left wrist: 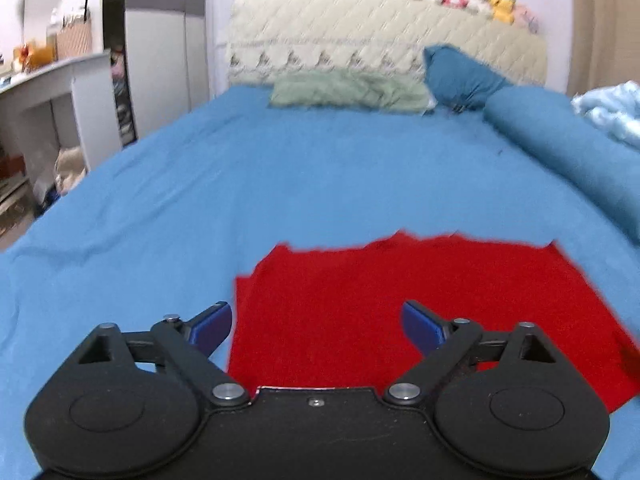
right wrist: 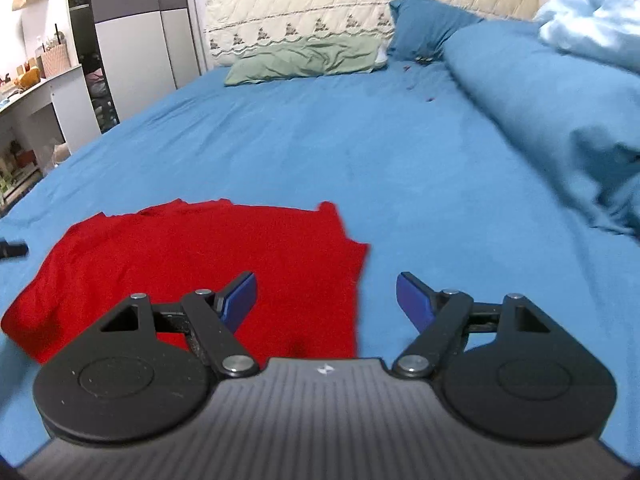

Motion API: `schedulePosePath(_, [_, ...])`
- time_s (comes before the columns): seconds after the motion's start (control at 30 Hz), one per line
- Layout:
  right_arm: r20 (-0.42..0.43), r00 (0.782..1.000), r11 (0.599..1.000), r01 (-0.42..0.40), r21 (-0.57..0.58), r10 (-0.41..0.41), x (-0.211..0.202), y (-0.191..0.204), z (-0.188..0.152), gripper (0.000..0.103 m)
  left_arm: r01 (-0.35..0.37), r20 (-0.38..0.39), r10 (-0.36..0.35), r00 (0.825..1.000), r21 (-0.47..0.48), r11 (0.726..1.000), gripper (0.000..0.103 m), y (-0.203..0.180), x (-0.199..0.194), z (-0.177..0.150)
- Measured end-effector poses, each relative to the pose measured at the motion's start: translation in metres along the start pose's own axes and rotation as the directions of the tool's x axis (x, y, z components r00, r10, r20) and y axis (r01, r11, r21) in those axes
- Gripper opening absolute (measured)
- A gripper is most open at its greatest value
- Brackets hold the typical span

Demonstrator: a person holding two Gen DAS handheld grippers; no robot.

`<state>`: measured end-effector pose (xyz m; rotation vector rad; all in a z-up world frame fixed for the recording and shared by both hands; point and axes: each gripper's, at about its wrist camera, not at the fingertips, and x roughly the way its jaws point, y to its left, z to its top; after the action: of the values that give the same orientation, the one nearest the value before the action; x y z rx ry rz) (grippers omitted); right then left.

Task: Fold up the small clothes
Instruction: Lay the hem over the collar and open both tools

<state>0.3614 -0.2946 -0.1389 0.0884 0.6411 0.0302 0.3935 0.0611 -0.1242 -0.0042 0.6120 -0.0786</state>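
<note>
A small red garment (left wrist: 420,300) lies flat on the blue bed sheet (left wrist: 280,168). My left gripper (left wrist: 317,322) is open and empty, above the garment's near left edge. In the right wrist view the same red garment (right wrist: 192,256) lies to the left. My right gripper (right wrist: 326,294) is open and empty, above the garment's near right edge. A dark tip of the other gripper (right wrist: 12,249) shows at the far left of the right wrist view.
A green pillow (left wrist: 348,89) and a dark blue pillow (left wrist: 460,74) lie at the quilted headboard (left wrist: 380,36). A rolled blue duvet (right wrist: 552,112) and a pale blue blanket (right wrist: 596,16) fill the right side. A white desk (left wrist: 48,80) and wardrobe (right wrist: 132,40) stand left.
</note>
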Motion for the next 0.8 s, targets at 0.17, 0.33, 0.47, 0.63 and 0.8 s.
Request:
schedulePosePath(0.17, [-0.054, 0.998, 1.0, 0.013, 0.024, -0.011, -0.024, -0.016, -0.015, 0.092, 0.099, -0.008, -0.099, 0.995, -0.007, 0.995, 0.095, -0.041, -0.002, 0.004])
schedulePosePath(0.33, [-0.079, 0.997, 0.997, 0.012, 0.074, -0.006, -0.026, -0.017, -0.04, 0.092, 0.107, -0.075, -0.105, 0.992, 0.019, 0.994, 0.096, -0.076, 0.021, -0.01])
schedulePosePath(0.47, [-0.075, 0.997, 0.996, 0.032, 0.082, -0.026, -0.011, 0.0, -0.065, 0.091, 0.094, -0.141, -0.09, 0.986, 0.019, 0.995, 0.097, -0.09, 0.043, -0.017])
schedulePosePath(0.63, [-0.104, 0.991, 0.976, 0.1, 0.194, -0.081, 0.017, 0.015, -0.088, 0.091, 0.09, -0.197, -0.089, 0.976, -0.004, 0.996, 0.097, -0.091, 0.061, -0.028])
schedulePosePath(0.8, [-0.079, 0.99, 0.975, 0.129, 0.183, -0.116, 0.024, 0.03, -0.093, 0.081, 0.073, -0.282, -0.073, 0.957, -0.009, 0.997, 0.098, -0.087, 0.079, -0.038])
